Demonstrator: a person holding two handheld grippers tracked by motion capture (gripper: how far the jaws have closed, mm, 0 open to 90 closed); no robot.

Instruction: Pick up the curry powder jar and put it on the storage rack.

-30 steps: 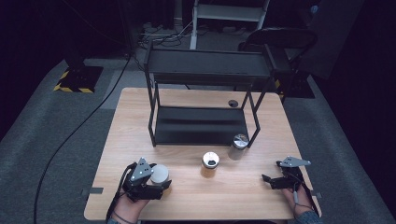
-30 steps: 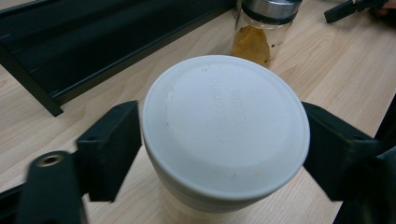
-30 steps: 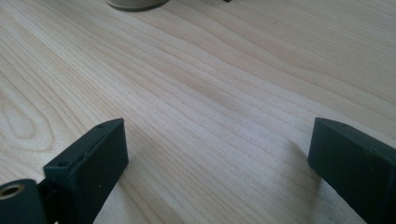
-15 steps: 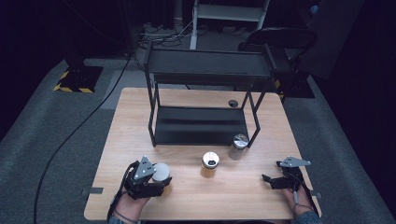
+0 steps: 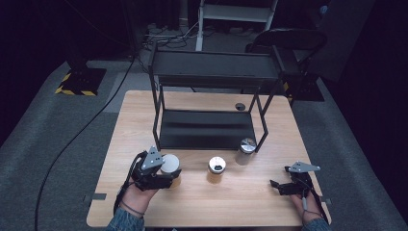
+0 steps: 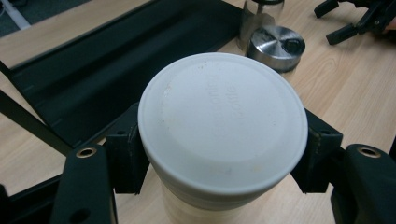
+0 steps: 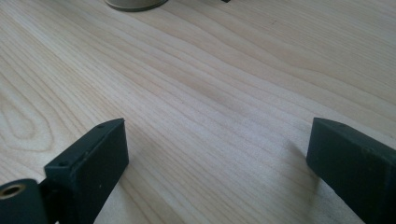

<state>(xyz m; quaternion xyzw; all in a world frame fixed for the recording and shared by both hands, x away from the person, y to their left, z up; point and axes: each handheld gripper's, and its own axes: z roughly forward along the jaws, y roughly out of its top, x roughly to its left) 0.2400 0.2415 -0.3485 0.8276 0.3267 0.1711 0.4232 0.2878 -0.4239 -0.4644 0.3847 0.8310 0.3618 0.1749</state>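
Now both hands rest low at the frame's bottom corners.
Left hand-held gripper clamps the white-lidded cup; right hand-held gripper gapes empty over the surface.

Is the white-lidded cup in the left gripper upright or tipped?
Upright: the white-lidded cup shows its flat lid level, with the left gripper clamped on both sides.

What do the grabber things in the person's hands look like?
Each is black with two blocky jaws. The left gripper and right gripper both carry a grey three-cornered plate on top, and a black cable trails back from each. Small round screw holes show by the jaws. Blue-grey sleeves cover the forearms.
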